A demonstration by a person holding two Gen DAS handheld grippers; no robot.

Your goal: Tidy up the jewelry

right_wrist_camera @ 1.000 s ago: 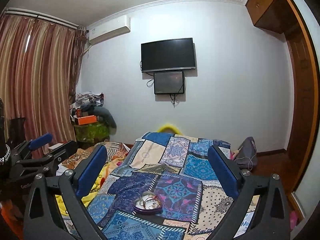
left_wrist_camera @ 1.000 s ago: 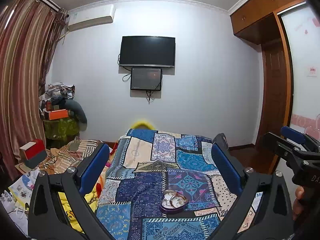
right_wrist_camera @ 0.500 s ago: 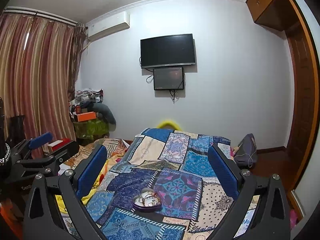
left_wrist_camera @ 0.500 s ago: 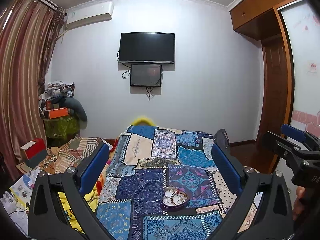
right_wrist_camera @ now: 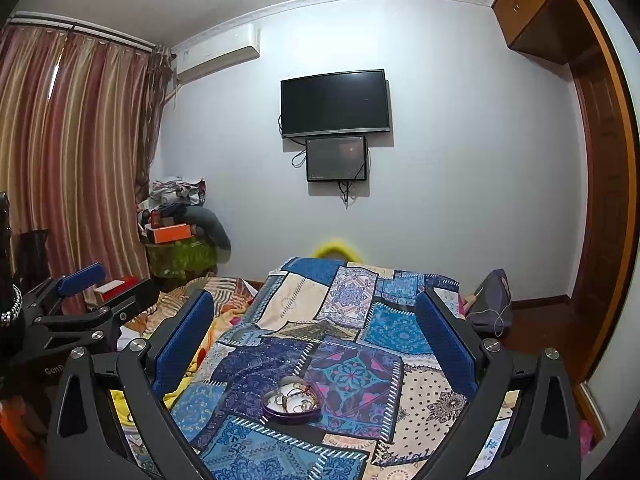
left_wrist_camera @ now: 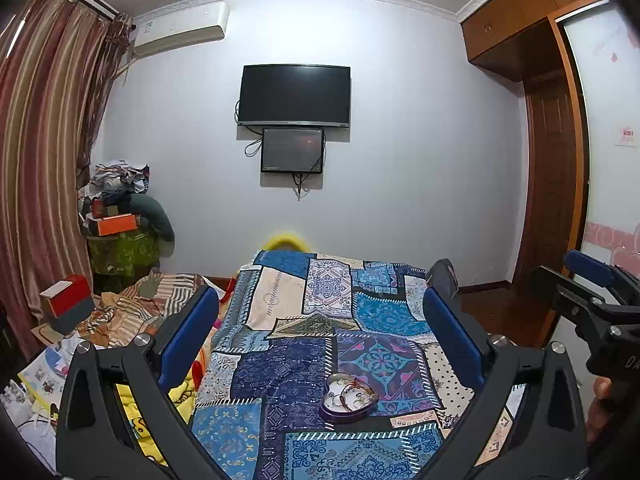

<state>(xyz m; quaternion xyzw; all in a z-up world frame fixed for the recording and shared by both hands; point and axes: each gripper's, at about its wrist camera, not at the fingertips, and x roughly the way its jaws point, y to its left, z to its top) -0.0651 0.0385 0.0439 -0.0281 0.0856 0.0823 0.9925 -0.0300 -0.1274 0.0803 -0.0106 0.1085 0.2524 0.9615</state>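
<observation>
A heart-shaped tin is sitting on the patchwork quilt, with jewelry lying inside it. Seen from the tin, a television is hanging at twelve o'clock with a smaller screen directly beneath. A pile of clothes and boxes is standing at ten o'clock, a bag resting at two o'clock

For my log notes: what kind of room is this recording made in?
Most likely a home bedroom: a bed under a patchwork quilt, a TV on the wall, striped curtains and a wooden wardrobe. A heart-shaped box of jewelry lies on the quilt.
</observation>
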